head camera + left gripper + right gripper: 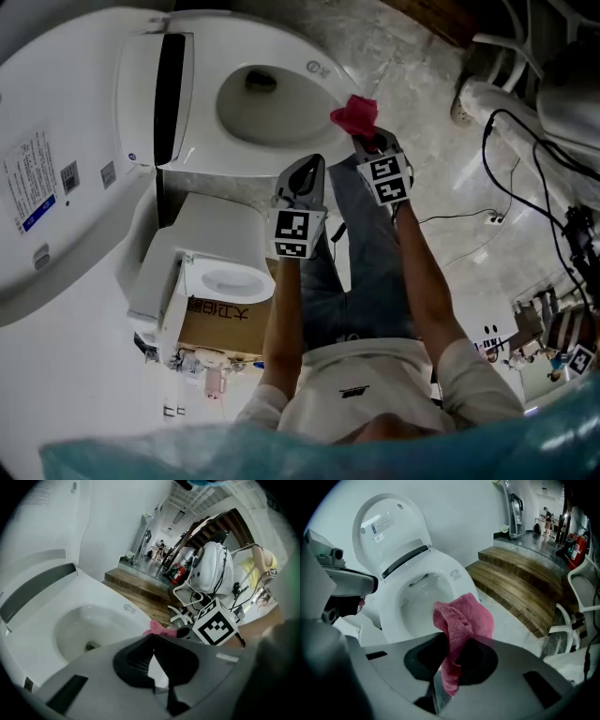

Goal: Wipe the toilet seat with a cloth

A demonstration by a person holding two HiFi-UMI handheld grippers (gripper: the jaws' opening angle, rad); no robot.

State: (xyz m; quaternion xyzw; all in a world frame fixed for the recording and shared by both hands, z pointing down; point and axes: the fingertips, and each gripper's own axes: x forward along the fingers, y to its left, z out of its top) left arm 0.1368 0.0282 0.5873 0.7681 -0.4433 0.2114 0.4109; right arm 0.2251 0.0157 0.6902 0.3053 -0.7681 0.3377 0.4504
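The white toilet stands with its lid (pixel 56 159) raised and its seat (pixel 305 52) down around the bowl. My right gripper (pixel 364 139) is shut on a pink cloth (pixel 355 114), held just off the seat's front edge. In the right gripper view the cloth (pixel 461 625) bunches up out of the jaws (pixel 452 656) in front of the seat (pixel 461 585). My left gripper (pixel 307 167) hovers beside it, near the seat's front, shut and holding nothing. The left gripper view shows its jaws (pixel 152 641) closed together, the cloth (pixel 159 629) just beyond them.
A small white bin (pixel 225 272) on a cardboard box (pixel 220 323) stands beside the toilet's base. Cables (pixel 506 169) run over the marble floor at right. Wooden steps (pixel 520 573) and a white chair (pixel 581 606) lie beyond the toilet.
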